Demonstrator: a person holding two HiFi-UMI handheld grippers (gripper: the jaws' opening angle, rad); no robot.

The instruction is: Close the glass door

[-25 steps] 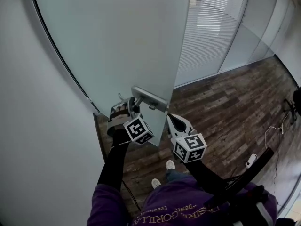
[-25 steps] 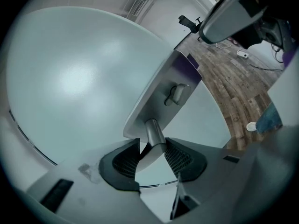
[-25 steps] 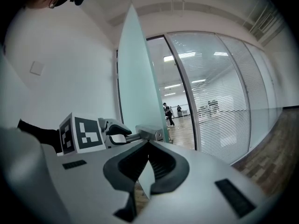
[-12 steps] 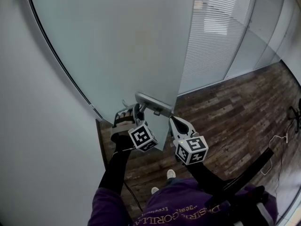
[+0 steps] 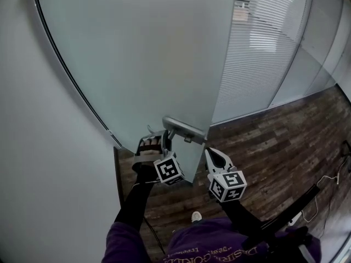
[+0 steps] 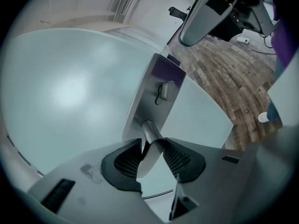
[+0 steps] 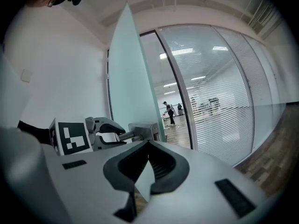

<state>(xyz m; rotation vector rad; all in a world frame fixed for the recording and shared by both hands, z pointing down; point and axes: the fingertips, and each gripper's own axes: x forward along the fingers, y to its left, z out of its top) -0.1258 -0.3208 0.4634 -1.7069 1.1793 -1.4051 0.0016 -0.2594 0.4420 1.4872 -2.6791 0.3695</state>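
Note:
The frosted glass door (image 5: 153, 64) stands partly open, its free edge toward the wood floor. A metal lever handle (image 5: 184, 128) sits on a steel lock plate (image 6: 156, 97) near that edge. My left gripper (image 5: 164, 138) holds the handle (image 6: 148, 129): the lever runs between both ribbed pads, which press on it as the jaws are closing. My right gripper (image 5: 211, 155) hovers just right of the door edge, below the handle, shut with nothing in it (image 7: 148, 146). In the right gripper view the left gripper (image 7: 114, 130) shows clamped on the handle (image 7: 128, 136).
A white wall (image 5: 44, 147) borders the door on the left. Glass partitions with blinds (image 5: 258, 53) stand beyond the doorway, above dark wood flooring (image 5: 274, 141). A white cable (image 5: 329, 179) lies on the floor at right. People (image 7: 169, 111) stand far off inside.
The door's free edge has shifted to the right in the head view. Both grippers have moved along with it, the left staying on the handle.

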